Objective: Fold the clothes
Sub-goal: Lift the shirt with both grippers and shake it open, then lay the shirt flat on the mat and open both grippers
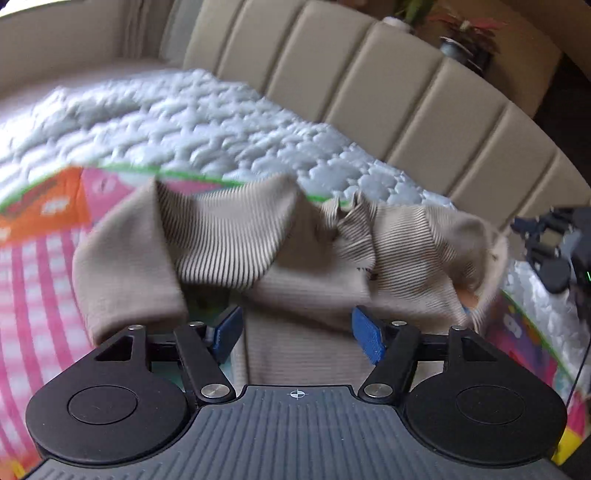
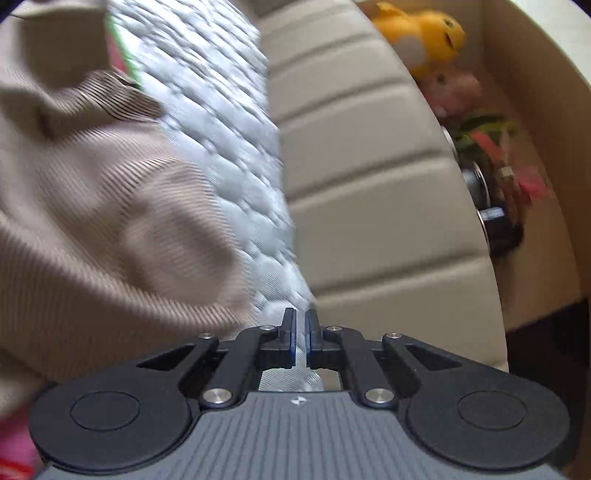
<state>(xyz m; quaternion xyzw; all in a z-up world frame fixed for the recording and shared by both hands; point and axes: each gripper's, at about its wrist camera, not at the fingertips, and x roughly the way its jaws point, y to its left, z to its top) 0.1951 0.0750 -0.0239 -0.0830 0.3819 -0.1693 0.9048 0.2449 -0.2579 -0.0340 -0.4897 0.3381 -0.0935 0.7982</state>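
- The left gripper [image 1: 297,334] fills the near edge of its own view; its two blue pads [image 1: 369,334] stand wide apart, and the beige cloth passing between them is not pressed by either pad.
- The right gripper [image 2: 300,334] sits at the near edge of its view with its jaws drawn together, only a thin slit showing between the pads; nothing is clamped there, and only the quilted cover shows through the slit.
- The beige ribbed garment [image 1: 266,251] lies crumpled just beyond the left gripper, its near part running down between the open fingers, a sleeve-like part hanging on the left and bunched folds toward the right.
- In the right wrist view the same garment [image 2: 110,206] takes up the left half of the picture, lying just left of the closed fingers without touching them, as far as the blur lets one tell.
- Under the garment lies a pink checked blanket [image 1: 40,295] with an orange patch and a green edge, spreading to the near left.
- Beyond it stretches the pale quilted mattress cover [image 1: 177,122], reaching to the far side.
- At the right edge of the left wrist view, a dark piece of the other gripper [image 1: 554,247] shows beside the garment.
- Farthest back stands a padded beige headboard [image 1: 388,92] in upright panels.
- Past the headboard sit potted plants [image 1: 465,40] and, in the right wrist view, a yellow plush toy [image 2: 428,33].
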